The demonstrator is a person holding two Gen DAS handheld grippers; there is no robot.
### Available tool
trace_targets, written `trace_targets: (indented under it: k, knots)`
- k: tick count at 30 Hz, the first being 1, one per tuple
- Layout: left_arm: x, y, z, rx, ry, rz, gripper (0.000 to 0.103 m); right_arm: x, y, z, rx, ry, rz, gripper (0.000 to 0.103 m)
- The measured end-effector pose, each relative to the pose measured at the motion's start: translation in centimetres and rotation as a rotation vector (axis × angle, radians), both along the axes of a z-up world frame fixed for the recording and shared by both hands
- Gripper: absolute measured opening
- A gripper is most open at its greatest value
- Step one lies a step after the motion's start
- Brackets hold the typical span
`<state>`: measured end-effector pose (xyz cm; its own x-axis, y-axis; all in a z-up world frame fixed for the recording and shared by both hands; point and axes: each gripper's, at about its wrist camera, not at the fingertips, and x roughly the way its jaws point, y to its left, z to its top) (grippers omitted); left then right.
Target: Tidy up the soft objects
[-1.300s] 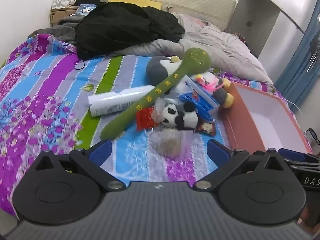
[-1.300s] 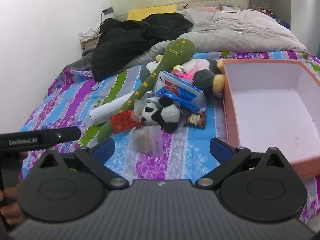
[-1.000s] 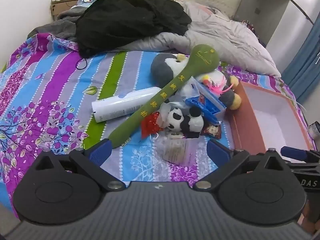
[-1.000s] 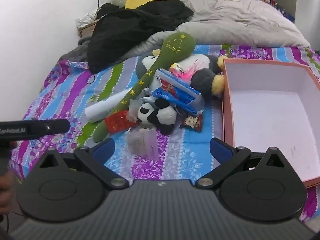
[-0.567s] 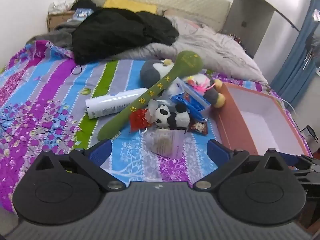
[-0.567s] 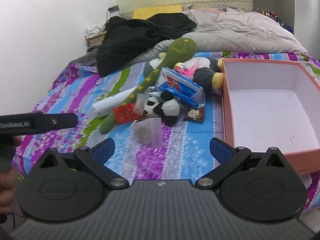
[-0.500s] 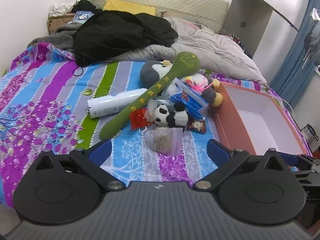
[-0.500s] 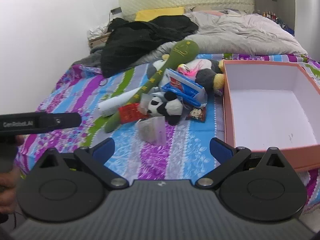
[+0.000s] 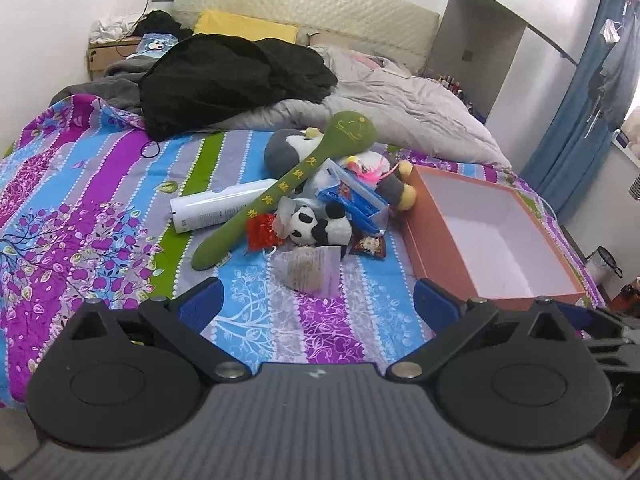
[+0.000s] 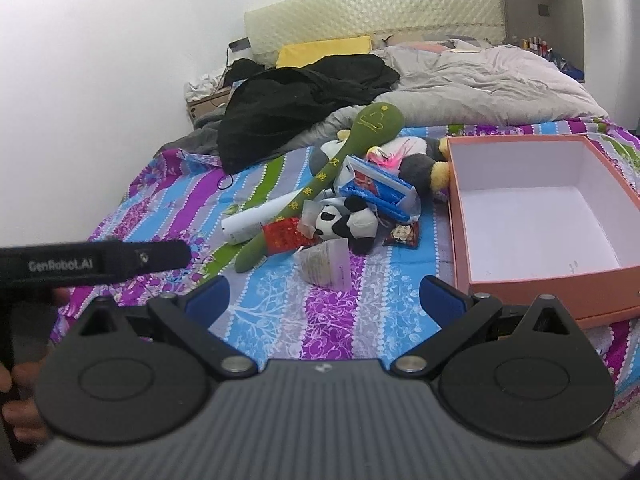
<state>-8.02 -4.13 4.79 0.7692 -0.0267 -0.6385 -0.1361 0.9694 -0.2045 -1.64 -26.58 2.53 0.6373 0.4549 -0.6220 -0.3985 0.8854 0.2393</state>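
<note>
1. Toys sit heaped in the middle of the striped bedsheet (image 9: 80, 208), just left of the orange box (image 9: 436, 240), which lies open and shows its white inside.
2. Your left gripper (image 9: 316, 304) hangs over the near edge of the bed with its blue fingertips (image 9: 198, 304) wide apart and nothing between them.
3. Your right gripper (image 10: 326, 294) is spread just as wide, also holding nothing; the orange box (image 10: 520, 284) lies just beyond its right finger.
4. Nearest both grippers is a clear plastic bag (image 9: 308, 270) with something pale inside, lying flat on the sheet in front of the heap.
5. Behind the bag, the panda plush (image 9: 320, 228) lies on its side, touching a red packet (image 9: 262, 232) on its left and a blue pouch (image 9: 356, 200) above it.
6. The long green plush (image 9: 288, 184) slants across the heap, its round head up by the grey penguin plush (image 9: 284, 148) and its thin end down on the sheet.
7. A white tube (image 9: 216, 210) lies under that green plush, pointing left.
8. A small snack packet (image 9: 368, 246) lies between the panda and the box.
9. A black garment (image 9: 228, 80) and a grey quilt (image 9: 400, 108) are piled at the head of the bed, well apart from the toys.
10. In the right wrist view, your left hand (image 10: 20, 396) holds the other gripper's handle at the left edge.
</note>
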Motion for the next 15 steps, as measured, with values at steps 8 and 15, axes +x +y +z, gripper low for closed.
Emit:
trace_targets:
  k: [8, 15]
  knots:
    - [-0.4, 0.4, 0.7, -0.004, -0.015, -0.037, 0.103, -1.0, 0.3, 0.2, -0.005, -0.001, -0.053, 0.103]
    - [-0.8, 1.6, 0.6, -0.027, -0.023, -0.046, 0.102, -1.6, 1.1, 0.8, -0.013, -0.006, -0.058, 0.103]
